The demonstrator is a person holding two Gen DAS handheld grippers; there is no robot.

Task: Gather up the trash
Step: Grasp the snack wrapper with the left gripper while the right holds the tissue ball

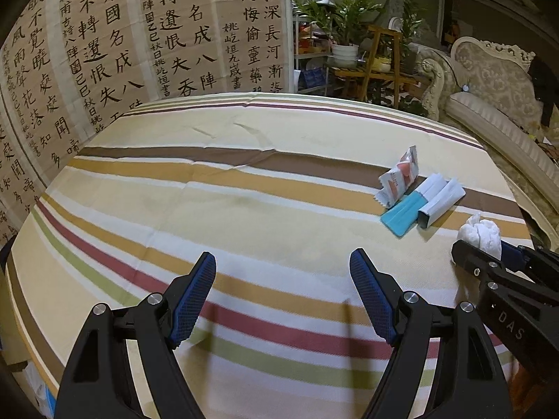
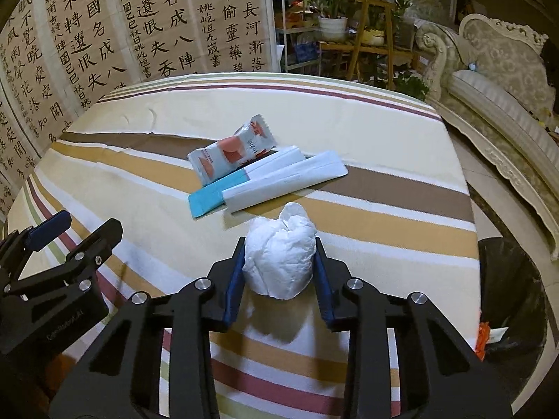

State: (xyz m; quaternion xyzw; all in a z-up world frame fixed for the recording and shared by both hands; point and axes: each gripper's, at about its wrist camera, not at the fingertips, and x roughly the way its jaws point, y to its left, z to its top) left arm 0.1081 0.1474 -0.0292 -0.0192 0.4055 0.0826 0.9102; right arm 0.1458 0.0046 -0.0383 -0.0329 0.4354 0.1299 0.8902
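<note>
jaws of right gripper (image 2: 279, 262) clamp tissue wad (image 2: 279, 258) over striped tablecloth (image 2: 349, 111).

The left tongs (image 1: 283, 262) stand wide apart over the desk (image 1: 244, 188), blue pads facing each other with only striped cloth between them. At the right edge the right tongs (image 1: 489, 249) come into view from the side, a crumpled white tissue (image 1: 480, 232) sitting at their tips — whether the pads actually press on it cannot be told from here. Farther along the desk lie a white-and-orange snack wrapper (image 1: 400, 176) and, just beside it, a teal-and-white paper packet (image 1: 424, 204), the wrapper's lower edge touching or overlapping the packet. Behind the desk hangs a calligraphy sheet (image 1: 139, 35); potted plants (image 1: 346, 17) and an ornate sofa (image 1: 489, 76) stand to the right.
</note>
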